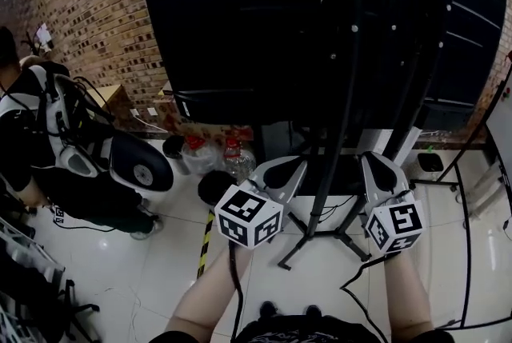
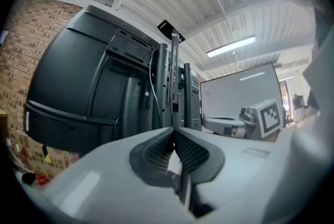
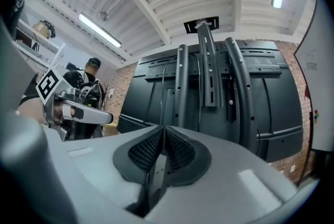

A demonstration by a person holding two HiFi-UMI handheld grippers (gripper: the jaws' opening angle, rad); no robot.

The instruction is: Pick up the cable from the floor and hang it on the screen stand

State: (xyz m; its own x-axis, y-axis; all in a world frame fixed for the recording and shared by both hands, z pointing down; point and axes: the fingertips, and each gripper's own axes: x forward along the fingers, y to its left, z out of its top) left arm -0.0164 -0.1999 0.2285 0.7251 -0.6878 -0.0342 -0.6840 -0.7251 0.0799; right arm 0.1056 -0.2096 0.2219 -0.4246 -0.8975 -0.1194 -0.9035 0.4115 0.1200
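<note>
The big black screen point(image 1: 264, 21) shows its back, carried on a black screen stand point(image 1: 346, 117) whose legs point(image 1: 316, 236) spread over the white floor. My left gripper point(image 1: 298, 164) is raised just left of the stand's post, shut with nothing in it. My right gripper point(image 1: 371, 159) is level with it on the post's right side, also shut and empty. A thin black cable point(image 1: 466, 253) lies along the floor at the right, away from both grippers. The left gripper view has shut pads point(image 2: 166, 151) before the stand's uprights point(image 2: 175, 87). The right gripper view has shut pads point(image 3: 156, 149) below the uprights point(image 3: 206, 69).
A person in black and white gear point(image 1: 48, 133) is at the left by a brick wall point(image 1: 88, 5). Plastic bottles point(image 1: 232, 153) stand on the floor behind the left gripper. Yellow-black tape point(image 1: 206, 241) marks the floor. A whiteboard's edge point(image 1: 502, 125) is at the right.
</note>
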